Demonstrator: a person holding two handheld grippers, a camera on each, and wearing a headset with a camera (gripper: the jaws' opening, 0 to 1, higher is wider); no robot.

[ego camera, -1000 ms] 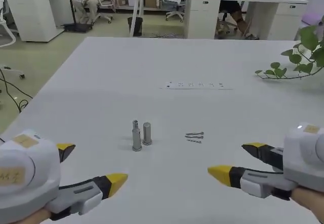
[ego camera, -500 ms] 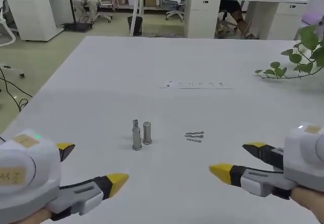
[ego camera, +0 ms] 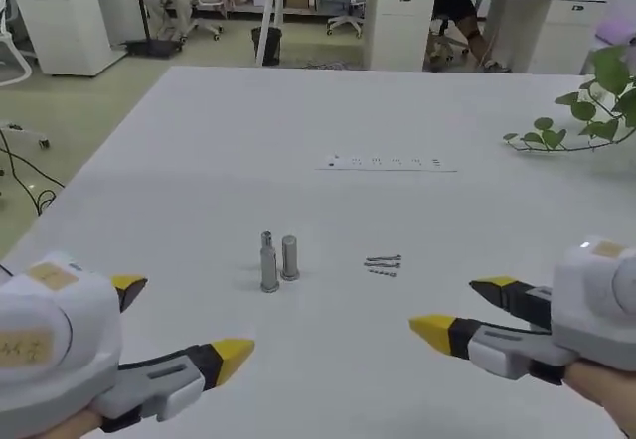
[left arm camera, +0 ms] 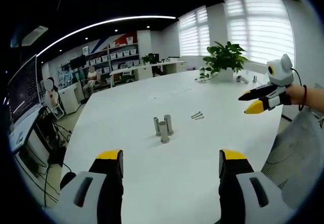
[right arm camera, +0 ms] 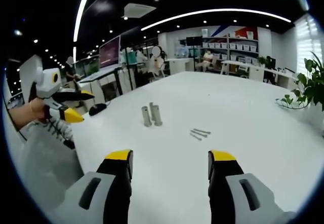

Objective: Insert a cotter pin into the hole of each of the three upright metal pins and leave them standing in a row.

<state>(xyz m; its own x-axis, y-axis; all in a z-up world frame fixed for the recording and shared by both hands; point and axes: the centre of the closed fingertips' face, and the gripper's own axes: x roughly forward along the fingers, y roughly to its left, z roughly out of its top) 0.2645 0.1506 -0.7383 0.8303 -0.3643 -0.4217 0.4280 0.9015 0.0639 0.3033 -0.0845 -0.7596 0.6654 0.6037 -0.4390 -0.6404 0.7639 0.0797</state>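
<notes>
Holds the left gripper (ego camera: 182,318) low over the near left of the white table (ego camera: 298,121), with jaws spread wide and nothing gripped. Finds the metal pins (ego camera: 278,260) standing upright ahead and to the right of it, a little left of the table's middle, bunched close together rather than in a row. Counts two plainly from the head view and what looks like a third tucked behind; counts three in the left gripper view. Sees the cotter pins (ego camera: 382,264) lying flat on the table near the metal pins' right side, apart from them and untouched. Notes a power strip (ego camera: 386,165) farther back. Holds the right gripper (ego camera: 459,307) low over the near right, likewise wide open and empty, well apart from the cotter pins. Catches a leafy plant (ego camera: 586,111) at the far right edge.
</notes>
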